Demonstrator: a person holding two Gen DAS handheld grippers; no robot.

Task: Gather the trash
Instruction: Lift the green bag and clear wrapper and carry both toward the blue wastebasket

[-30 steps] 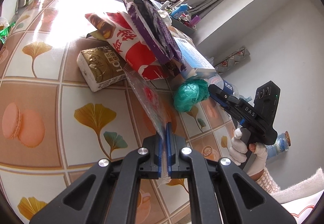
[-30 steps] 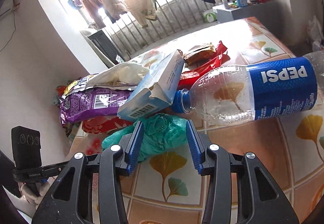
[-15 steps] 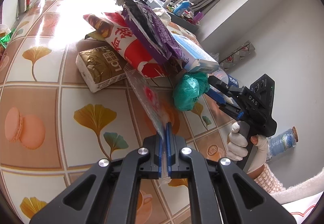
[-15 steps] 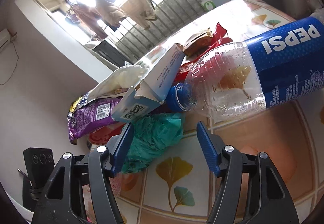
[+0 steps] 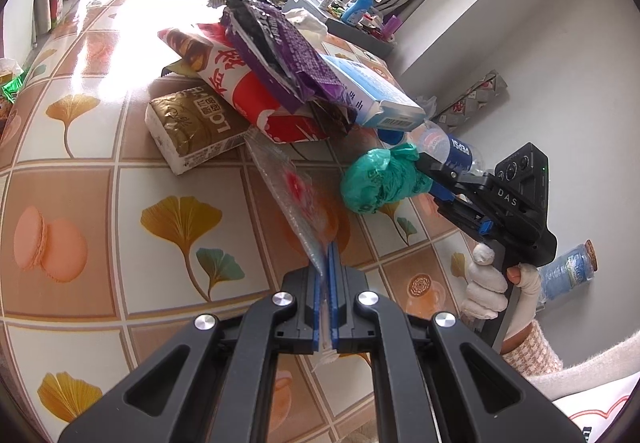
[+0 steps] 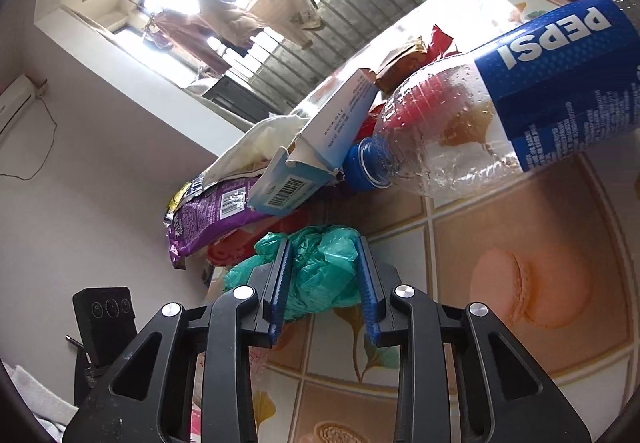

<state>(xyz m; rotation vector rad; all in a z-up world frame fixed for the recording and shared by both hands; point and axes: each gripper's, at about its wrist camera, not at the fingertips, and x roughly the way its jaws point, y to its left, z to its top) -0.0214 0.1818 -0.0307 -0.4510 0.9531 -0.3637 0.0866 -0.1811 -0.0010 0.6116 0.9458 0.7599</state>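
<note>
A: What is nearest the left camera?
B: The left gripper (image 5: 329,275), angled down at the tabletop (image 5: 100,203), clamped on a clear wrapper (image 5: 296,199).
A: And the right one?
B: A gloved hand (image 5: 486,291) holds the right gripper (image 6: 323,275) tilted down; its jaws are closing around the green bag (image 6: 320,267), both pads touching it. Beyond lie the Pepsi bottle (image 6: 500,111) and blue carton (image 6: 320,147).

"PEPSI" runs in white capitals on the blue label of the plastic bottle (image 6: 500,99). "DAS" stands on the black body of the right gripper (image 5: 436,179). The gold-wrapped packet (image 5: 196,127) shows the letters "LO".
</note>
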